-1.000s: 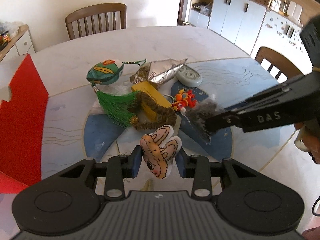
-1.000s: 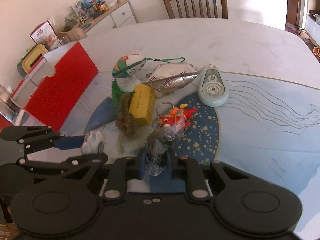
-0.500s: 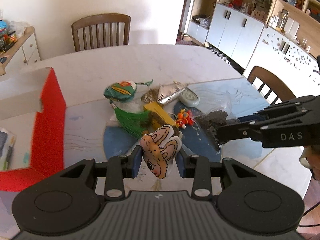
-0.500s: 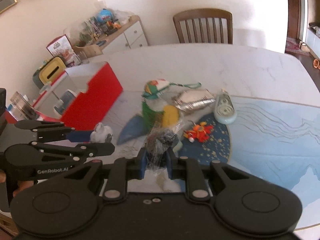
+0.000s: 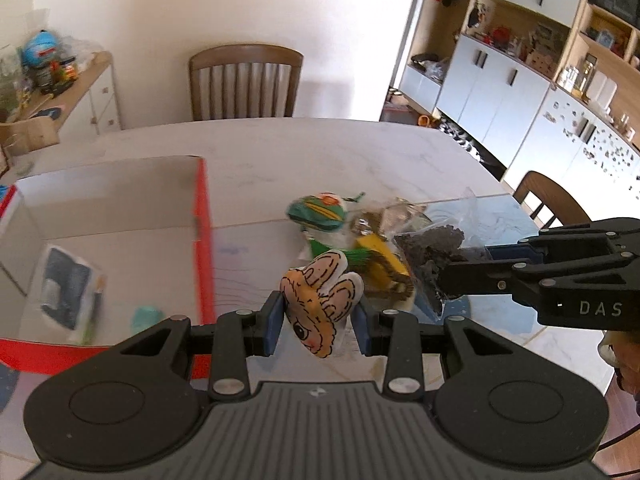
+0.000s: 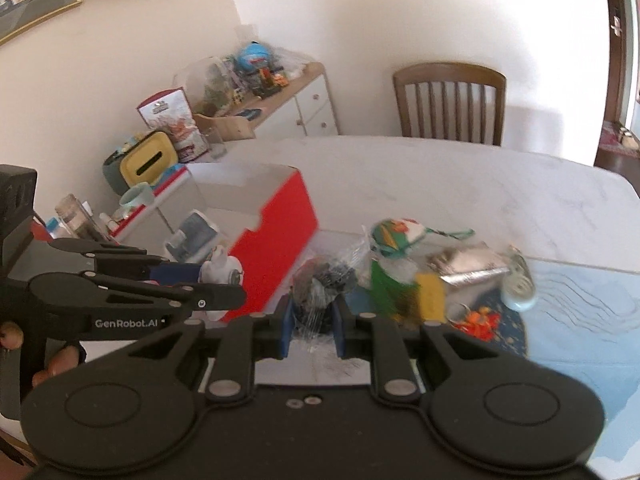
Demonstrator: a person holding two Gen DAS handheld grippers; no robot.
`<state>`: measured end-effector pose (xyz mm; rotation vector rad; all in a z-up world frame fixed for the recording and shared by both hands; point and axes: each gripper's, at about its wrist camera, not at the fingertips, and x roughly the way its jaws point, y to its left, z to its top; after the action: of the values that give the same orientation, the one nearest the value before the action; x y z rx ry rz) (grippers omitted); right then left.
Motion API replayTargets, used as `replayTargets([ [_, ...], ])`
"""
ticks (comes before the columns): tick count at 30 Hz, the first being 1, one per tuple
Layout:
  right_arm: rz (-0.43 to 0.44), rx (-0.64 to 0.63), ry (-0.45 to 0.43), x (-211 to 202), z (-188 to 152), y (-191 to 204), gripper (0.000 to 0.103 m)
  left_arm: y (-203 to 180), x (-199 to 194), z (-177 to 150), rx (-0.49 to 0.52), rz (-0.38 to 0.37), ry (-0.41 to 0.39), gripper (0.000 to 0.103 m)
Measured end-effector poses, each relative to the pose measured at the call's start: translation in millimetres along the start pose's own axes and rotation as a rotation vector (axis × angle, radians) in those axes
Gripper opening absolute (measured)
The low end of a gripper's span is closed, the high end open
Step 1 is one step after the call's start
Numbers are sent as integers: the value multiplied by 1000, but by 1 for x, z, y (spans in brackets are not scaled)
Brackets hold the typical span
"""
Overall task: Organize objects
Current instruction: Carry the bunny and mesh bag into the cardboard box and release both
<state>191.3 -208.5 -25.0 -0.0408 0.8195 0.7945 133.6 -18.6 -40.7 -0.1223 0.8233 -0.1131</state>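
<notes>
Aloft, the left gripper [image 5: 316,322] pinches a rabbit charm [image 5: 320,300]; the right gripper [image 6: 312,330] clamps a plastic bag [image 6: 324,280] beside the red box [image 6: 276,248].

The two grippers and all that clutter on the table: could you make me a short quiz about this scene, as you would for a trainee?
1. True or false: the left gripper holds a small plush bunny.
2. What does the right gripper hold? A) yellow box B) clear bag of dark bits C) orange keychain
3. Fill in: the open storage box has a ____ outer wall.

Key:
1. True. Its fingers are shut on the toy.
2. B. The clear bag of dark bits sits between its fingers; the yellow box and orange keychain lie on the table.
3. Red.
</notes>
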Motion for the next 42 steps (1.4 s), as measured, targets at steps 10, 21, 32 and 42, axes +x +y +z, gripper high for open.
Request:
replayTargets([
  [10,41,-60,-24,30,24,60,19,60,-23,2,-39,39,-25,35],
  [21,39,-105,-1,78,46,105,19,130,-17,25,-82,96,-28,36],
  [32,-15,-128,69,144,60,118,19,179,33,60,-73,149,12,36],
  [42,-54,-196,129,198,67,133,19,201,84,76,-43,174,87,36],
])
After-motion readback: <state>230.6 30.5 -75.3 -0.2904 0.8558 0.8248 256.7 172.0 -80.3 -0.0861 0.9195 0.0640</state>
